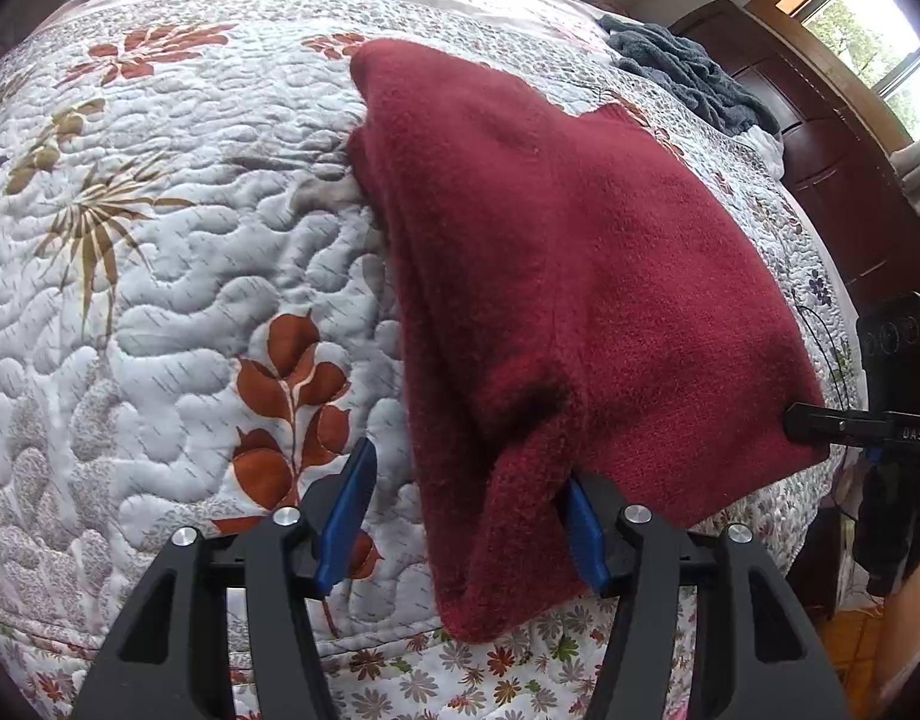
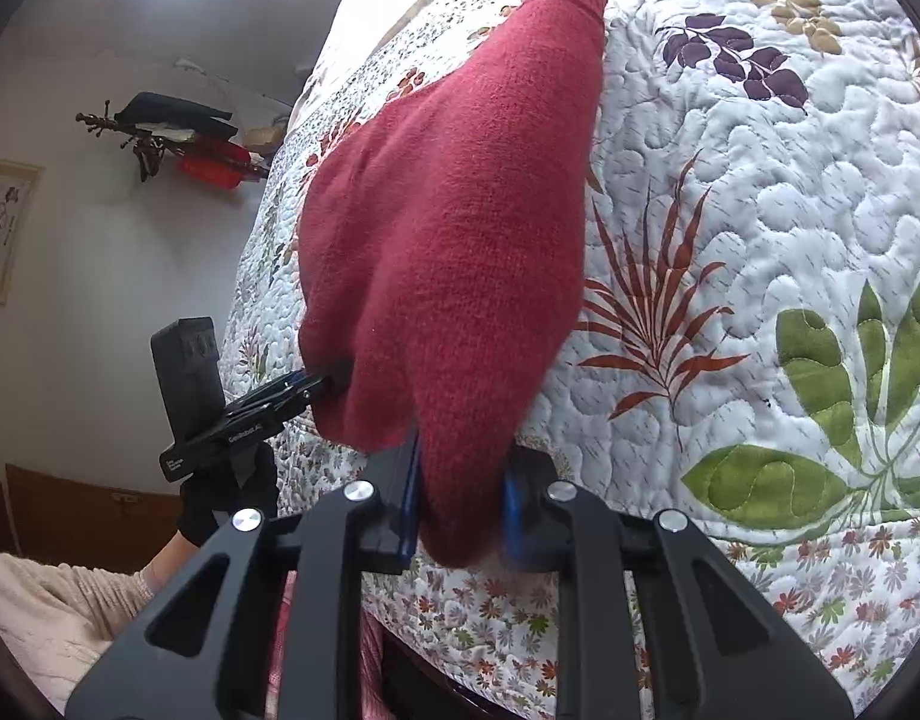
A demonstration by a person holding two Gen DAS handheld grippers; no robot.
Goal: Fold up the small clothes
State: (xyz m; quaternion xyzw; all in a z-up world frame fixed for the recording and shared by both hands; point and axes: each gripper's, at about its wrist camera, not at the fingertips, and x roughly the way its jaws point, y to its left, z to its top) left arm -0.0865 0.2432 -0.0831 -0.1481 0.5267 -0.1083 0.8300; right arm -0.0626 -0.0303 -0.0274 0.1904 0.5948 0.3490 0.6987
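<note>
The sweater [image 1: 550,276] lies on the bed [image 1: 159,300], stretching ahead of both hand-held grippers. The left hand-held gripper [image 1: 466,516] and the right hand-held gripper [image 2: 460,492] sit at its near edge. A bundled cloth [image 1: 694,78] lies behind it, far right of the left hand-held gripper.

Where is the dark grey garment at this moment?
In the left wrist view the dark grey garment lies crumpled at the bed's far right edge, beyond the red sweater, beside the dark wooden furniture.
</note>
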